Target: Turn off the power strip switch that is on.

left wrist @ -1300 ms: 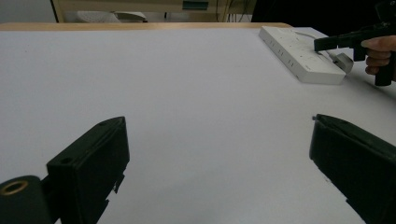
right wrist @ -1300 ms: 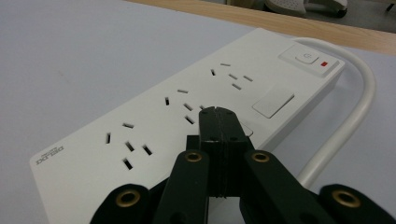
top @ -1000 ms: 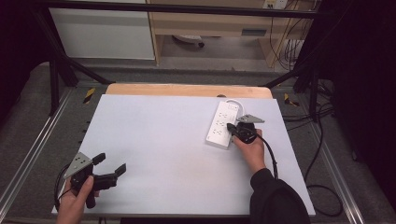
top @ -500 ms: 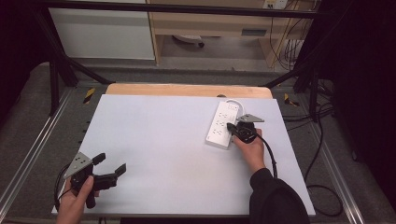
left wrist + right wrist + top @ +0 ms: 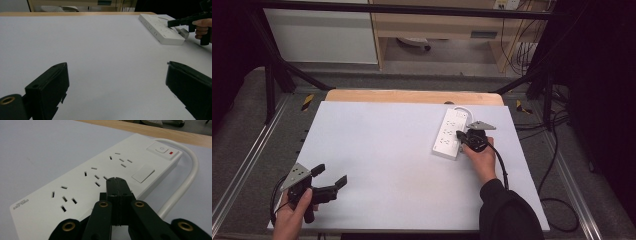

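A white power strip [image 5: 451, 132] [image 5: 160, 28] lies flat on the right side of the white table, with its switch and red light [image 5: 170, 152] at the far end. My right gripper [image 5: 460, 135] [image 5: 116, 181] hovers over the strip's right edge near its middle sockets, jaws pressed together with nothing seen between them. Its black jaws [image 5: 175, 23] reach over the strip in the left gripper view. My left gripper [image 5: 331, 175] [image 5: 117, 82] stands open and holds nothing, low over the table's near left corner. A small grey round part [image 5: 184, 33] sits beside the strip's right edge; I cannot tell what it is.
The strip's white cable [image 5: 190, 170] loops out from the switch end toward the wooden far edge [image 5: 412, 96]. The white table surface [image 5: 387, 150] stretches between the two grippers. Black cables [image 5: 557, 210] hang off the right side, and metal rails run along both sides.
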`<state>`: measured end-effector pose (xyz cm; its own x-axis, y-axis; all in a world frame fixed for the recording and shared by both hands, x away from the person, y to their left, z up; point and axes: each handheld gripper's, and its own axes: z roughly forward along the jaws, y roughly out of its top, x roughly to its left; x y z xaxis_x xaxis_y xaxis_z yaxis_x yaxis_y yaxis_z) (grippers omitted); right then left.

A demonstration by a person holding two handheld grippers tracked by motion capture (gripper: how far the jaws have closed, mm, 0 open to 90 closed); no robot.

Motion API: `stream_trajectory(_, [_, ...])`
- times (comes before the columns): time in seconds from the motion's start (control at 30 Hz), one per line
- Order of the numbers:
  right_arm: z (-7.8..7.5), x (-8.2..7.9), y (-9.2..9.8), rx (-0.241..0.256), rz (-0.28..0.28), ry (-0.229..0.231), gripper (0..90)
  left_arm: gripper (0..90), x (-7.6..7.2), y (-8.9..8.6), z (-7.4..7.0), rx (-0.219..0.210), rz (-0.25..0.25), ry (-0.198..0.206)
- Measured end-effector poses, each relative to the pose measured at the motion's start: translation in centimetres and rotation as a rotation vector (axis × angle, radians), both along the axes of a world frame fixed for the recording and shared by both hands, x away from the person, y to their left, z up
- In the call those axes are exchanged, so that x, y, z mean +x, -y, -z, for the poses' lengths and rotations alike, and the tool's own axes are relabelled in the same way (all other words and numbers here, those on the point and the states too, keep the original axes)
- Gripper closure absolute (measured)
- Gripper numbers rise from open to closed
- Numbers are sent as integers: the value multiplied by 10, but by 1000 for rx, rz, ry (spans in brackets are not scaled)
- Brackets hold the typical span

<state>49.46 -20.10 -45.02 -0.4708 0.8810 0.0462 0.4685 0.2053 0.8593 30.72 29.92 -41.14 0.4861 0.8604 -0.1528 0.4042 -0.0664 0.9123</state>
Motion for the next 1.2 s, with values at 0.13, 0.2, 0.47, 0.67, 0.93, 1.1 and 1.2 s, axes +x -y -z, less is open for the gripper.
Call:
stream_trajectory(0.13, [-1, -1, 1, -3, -2, -4, 900, 49, 0, 0, 0, -3, -2, 1])
stream_trajectory(0.2, [-1, -2, 1, -1, -5, 1, 900, 49, 0, 0, 0, -2, -2, 1])
stream_trajectory(0.47, [-6, -6, 0, 15, -12, 20, 900, 49, 0, 0, 0, 2, -2, 3])
stream_trajectory(0.67, [-12, -11, 1, 29, -6, 50, 890, 49, 0, 0, 0, 5, 0, 3])
stream_trajectory(0.93, [-28, -25, 0, 31, -14, 121, 759, 49, 0, 0, 1, 6, -5, -1])
stream_trajectory(1.1, [-34, -32, -1, 44, -7, 120, 481, 49, 0, 0, 1, 8, -5, -3])
stream_trajectory(1.2, [-39, -36, -2, 67, 2, 91, 321, 49, 0, 0, 1, 4, -3, 0])
